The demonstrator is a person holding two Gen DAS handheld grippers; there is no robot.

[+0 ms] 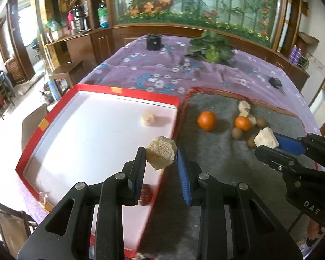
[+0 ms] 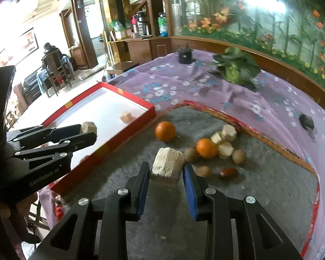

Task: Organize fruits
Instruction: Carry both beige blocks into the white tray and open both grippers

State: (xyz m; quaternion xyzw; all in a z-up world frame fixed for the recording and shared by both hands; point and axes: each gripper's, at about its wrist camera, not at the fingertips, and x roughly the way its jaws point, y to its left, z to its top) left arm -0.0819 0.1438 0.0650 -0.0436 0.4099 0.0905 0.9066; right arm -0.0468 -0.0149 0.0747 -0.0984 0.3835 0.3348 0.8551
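My left gripper is shut on a pale cut fruit chunk, held above the right edge of the red-rimmed white tray; it also shows in the right wrist view. One chunk lies in the tray. My right gripper is shut on another pale chunk, above the grey mat; it also shows in the left wrist view. On the mat lie two oranges, several pale chunks, small brown fruits and a reddish one.
The purple flowered cloth covers the table. A leafy plant, a black cup and a small dark object sit farther back. Wooden cabinets and a flower mural stand behind. Chairs stand at the left.
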